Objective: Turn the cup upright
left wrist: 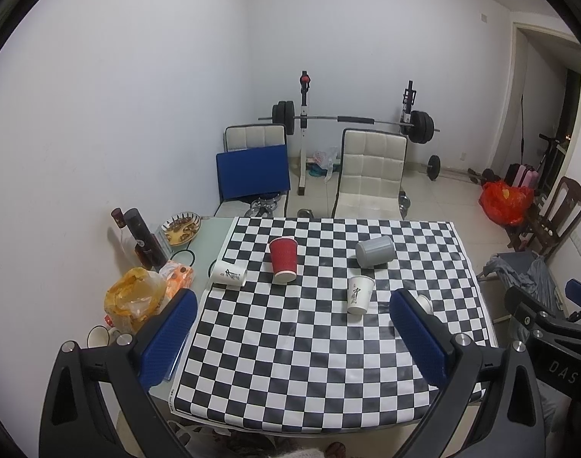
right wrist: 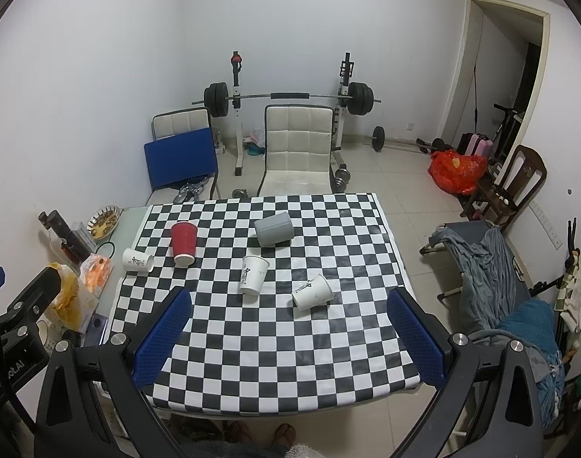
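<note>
Both grippers hang above the near edge of the checkered cloth (right wrist: pixel 275 358), the left gripper (left wrist: pixel 292 337) and right gripper (right wrist: pixel 290 336) spread wide and empty. Five cups sit on the cloth; a white cup (right wrist: pixel 312 292) lies on its side nearest the right gripper; a grey cup (right wrist: pixel 273 229) lies tipped farther back.

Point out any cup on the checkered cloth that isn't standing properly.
Three lie on their sides: the gray cup near the middle, a white cup nearest the right gripper, and another white cup at the cloth's left edge. The red cup and the central white cup stand upright. Nothing looks spilled.
</note>
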Demonstrator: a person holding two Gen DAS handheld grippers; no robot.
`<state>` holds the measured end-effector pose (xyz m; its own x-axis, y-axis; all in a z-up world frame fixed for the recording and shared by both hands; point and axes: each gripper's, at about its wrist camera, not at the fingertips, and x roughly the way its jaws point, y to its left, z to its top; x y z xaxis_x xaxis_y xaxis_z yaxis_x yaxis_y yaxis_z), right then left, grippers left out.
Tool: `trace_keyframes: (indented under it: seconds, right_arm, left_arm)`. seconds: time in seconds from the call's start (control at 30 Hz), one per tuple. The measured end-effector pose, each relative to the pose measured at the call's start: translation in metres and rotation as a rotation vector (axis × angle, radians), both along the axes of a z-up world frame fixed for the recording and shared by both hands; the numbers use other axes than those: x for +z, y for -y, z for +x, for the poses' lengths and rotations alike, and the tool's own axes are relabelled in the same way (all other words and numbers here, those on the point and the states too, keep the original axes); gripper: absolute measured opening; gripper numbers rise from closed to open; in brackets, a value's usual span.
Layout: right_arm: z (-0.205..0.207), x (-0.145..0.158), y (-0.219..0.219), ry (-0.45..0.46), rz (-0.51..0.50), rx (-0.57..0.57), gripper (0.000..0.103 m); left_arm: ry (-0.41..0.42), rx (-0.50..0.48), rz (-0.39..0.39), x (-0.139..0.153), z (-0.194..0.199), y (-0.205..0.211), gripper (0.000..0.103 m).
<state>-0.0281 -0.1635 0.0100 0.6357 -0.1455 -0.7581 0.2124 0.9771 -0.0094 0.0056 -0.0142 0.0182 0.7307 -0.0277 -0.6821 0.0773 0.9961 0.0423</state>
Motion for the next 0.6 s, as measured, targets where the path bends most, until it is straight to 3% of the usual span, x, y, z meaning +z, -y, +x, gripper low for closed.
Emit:
trace_keyframes:
  seconds: [0.13, 0.27, 0.37, 0.6]
  right_arm:
    - [0.017, -0.012, 0.014, -0.051, 0.028, -0.037, 0.103]
    - [0.049, -0.052, 0.039, -0.151, 0.074, -0.081, 0.103]
    - [0.079, -0.101, 0.062, -0.230, 0.102, -0.101, 0.103]
    - [0.157, -0.249, 0.101, -0.418, 0.202, -0.103, 0.101]
  left_arm:
    - [-0.042, 0.014, 0.044, -0.018, 0.020, 0.012, 0.103]
    - [-0.138, 0.022, 0.108, -0.061, 0.060, 0.025, 0.103]
    - [-0.238, 0.021, 0.141, -0.109, 0.097, 0.035, 0.103]
    - [-0.439, -0.030, 0.205, -0.219, 0.176, 0.073, 0.103]
